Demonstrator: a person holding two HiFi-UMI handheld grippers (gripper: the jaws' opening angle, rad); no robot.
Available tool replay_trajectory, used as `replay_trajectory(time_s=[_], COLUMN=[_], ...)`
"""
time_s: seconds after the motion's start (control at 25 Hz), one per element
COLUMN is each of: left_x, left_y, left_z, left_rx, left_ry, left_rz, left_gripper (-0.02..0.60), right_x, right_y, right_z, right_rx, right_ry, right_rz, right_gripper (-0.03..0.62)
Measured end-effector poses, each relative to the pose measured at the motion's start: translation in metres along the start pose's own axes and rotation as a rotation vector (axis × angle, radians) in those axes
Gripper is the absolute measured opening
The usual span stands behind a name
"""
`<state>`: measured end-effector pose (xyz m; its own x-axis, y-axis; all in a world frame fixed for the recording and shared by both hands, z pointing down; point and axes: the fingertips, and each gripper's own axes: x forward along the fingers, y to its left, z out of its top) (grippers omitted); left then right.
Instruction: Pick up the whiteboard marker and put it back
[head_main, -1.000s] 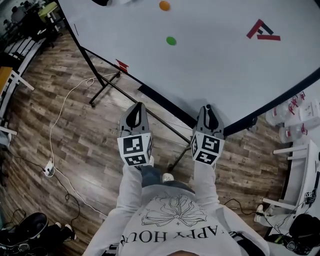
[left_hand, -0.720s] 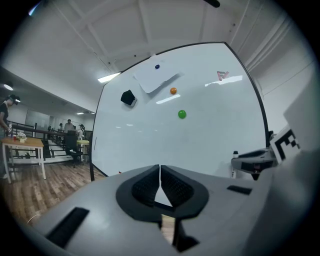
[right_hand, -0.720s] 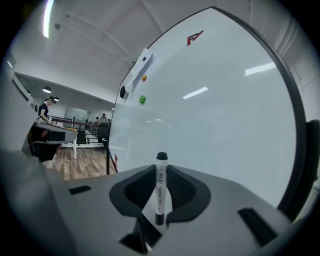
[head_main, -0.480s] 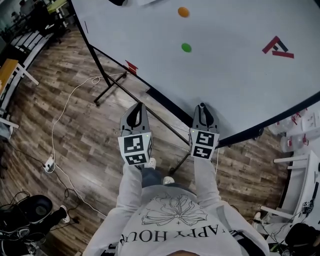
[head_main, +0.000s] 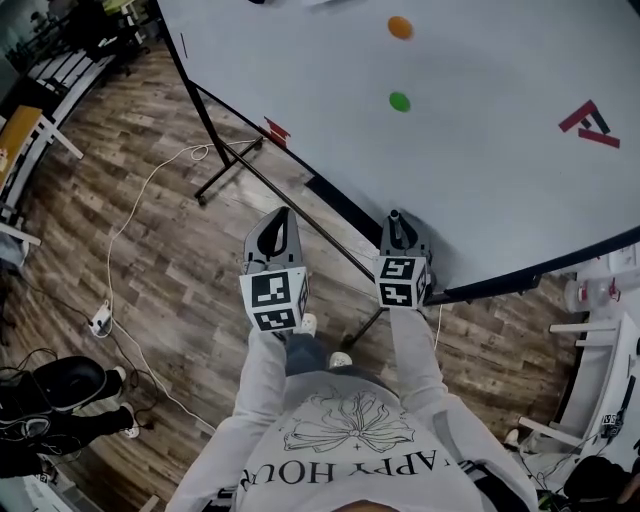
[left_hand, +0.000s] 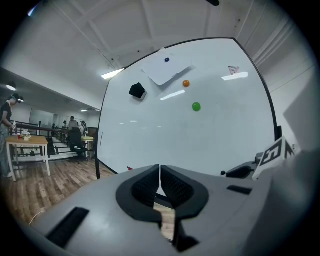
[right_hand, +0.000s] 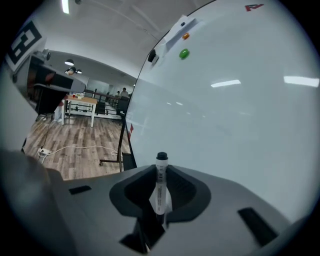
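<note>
My right gripper (head_main: 401, 232) is shut on the whiteboard marker (right_hand: 160, 186), a white barrel with a black cap that sticks out past the jaws. In the head view the marker's cap (head_main: 394, 214) lies close to the lower edge of the big whiteboard (head_main: 470, 150). The dark tray strip (head_main: 343, 207) runs along that edge, just left of the gripper. My left gripper (head_main: 276, 232) hangs over the wooden floor, left of the right one. Its jaws are shut (left_hand: 159, 179) with nothing between them.
On the board are a green magnet (head_main: 399, 101), an orange magnet (head_main: 400, 27), a red logo (head_main: 593, 122), a black eraser (left_hand: 137, 90) and a pinned sheet (left_hand: 165, 70). The stand's legs (head_main: 225, 178), a white cable (head_main: 130, 230) and a power strip (head_main: 99, 320) lie left. White furniture (head_main: 590, 370) stands at right.
My right gripper has rolled and moved toward the board's lower edge with the marker in it. The left gripper has shifted slightly. The head view has swung, so the board sits further right.
</note>
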<state>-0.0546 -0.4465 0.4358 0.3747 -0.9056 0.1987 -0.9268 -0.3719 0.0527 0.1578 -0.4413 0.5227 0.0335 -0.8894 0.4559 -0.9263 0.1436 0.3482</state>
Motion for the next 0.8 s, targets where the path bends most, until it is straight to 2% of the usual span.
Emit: replay_trajectory(time_s=[0.16, 0.4, 0.8], left_x=[0.002, 0.002, -0.002], left_y=[0.009, 0.023, 0.046], left_z=[-0.005, -0.010, -0.019], left_rx=[-0.008, -0.019, -0.034], left_ry=[0.007, 0.018, 0.033], left_rz=[0.010, 0.029, 0.071], left_gripper=[0.009, 0.009, 0.009], right_x=[0.020, 0.043, 0.074], right_y=[0.014, 0.035, 0.064], right_z=[-0.013, -0.026, -0.038], right_rx=[-0.091, -0.154, -0.272], right_ry=[0.054, 0.112, 0.124], right_rz=[0.030, 0.089, 0.147], right_gripper=[0.063, 0.063, 0.063])
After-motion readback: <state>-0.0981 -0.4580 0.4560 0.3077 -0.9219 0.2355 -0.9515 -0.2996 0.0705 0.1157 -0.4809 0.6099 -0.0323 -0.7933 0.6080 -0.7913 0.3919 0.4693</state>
